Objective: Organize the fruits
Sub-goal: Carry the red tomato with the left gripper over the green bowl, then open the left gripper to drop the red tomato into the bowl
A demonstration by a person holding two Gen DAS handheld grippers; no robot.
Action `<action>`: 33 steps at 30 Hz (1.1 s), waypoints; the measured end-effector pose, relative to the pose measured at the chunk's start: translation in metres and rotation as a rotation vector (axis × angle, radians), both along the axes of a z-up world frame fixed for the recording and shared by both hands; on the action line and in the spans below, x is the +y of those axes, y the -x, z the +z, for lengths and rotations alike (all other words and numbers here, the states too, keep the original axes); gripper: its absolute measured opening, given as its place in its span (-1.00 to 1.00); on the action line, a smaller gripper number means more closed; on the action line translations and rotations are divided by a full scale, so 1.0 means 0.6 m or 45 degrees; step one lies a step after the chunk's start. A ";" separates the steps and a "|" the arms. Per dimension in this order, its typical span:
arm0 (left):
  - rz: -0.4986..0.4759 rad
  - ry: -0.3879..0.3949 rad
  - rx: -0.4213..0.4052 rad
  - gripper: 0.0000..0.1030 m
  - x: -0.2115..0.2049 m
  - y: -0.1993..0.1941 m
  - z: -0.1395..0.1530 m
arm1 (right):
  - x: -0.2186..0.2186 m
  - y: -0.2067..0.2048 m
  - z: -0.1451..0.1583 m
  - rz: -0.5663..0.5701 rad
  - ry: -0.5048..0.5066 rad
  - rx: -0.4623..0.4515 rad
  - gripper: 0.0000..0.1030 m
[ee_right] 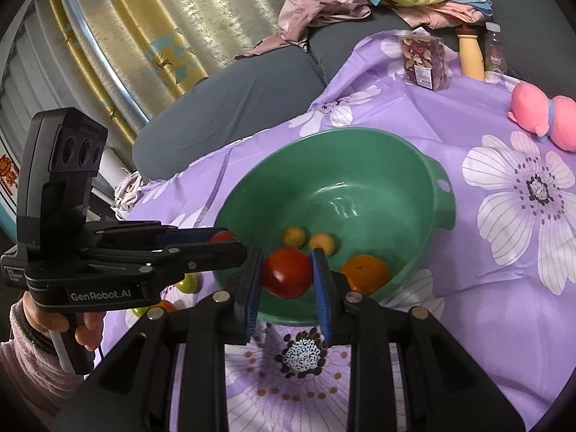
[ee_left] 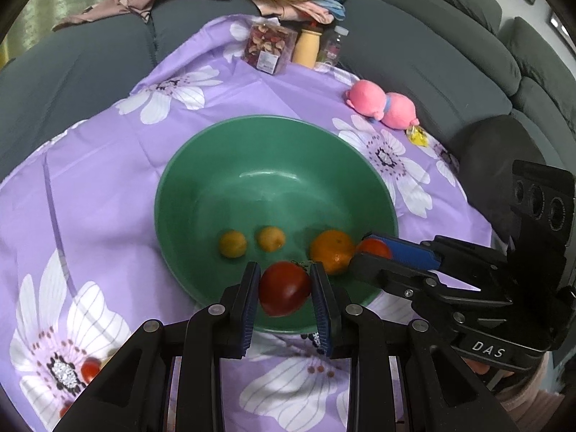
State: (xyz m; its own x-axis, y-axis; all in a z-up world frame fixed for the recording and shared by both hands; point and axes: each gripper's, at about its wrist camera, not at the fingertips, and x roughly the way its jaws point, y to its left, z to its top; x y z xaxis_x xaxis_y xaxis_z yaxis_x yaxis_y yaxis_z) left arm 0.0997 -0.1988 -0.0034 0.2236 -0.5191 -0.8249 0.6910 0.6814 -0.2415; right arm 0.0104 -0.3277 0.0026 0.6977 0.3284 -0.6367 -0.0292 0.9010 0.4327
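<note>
Left wrist view: the left gripper [ee_left: 285,293] has its fingers clenched on a glossy red tomato [ee_left: 284,288] above the green bowl [ee_left: 201,180] rim at 6 o'clock. Inside the bowl lie two small yellow fruits [ee_left: 233,243] and an orange [ee_left: 332,251]. Right wrist view: the right gripper [ee_right: 287,276] grasps a second tomato [ee_right: 287,272] over the near rim. Loose fruit [ee_right: 189,282] at 9 o'clock on the surface is judged outstanding.

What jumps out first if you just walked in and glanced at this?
A big green bowl on a purple flowered cloth, with an orange and two small yellow fruits inside. Over its near rim, the left gripper and right gripper each clamp a red tomato. A pink plush toy lies beyond.
</note>
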 end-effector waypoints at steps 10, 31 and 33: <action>-0.002 -0.028 0.016 -0.45 -0.010 -0.006 -0.014 | -0.001 -0.003 -0.005 -0.003 0.006 0.009 -0.45; 0.067 0.006 0.020 0.02 0.025 0.009 0.002 | 0.005 0.017 0.005 -0.025 0.025 0.008 -0.22; 0.083 0.012 0.023 0.12 0.040 0.018 0.005 | 0.012 0.027 0.010 -0.022 0.025 0.000 -0.18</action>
State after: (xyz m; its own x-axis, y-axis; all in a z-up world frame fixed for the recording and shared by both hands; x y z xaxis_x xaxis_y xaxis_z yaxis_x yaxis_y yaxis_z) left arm 0.0889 -0.1750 -0.0005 0.2425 -0.5114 -0.8244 0.6406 0.7226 -0.2598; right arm -0.0060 -0.3204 0.0085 0.7031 0.3037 -0.6429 -0.0137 0.9098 0.4149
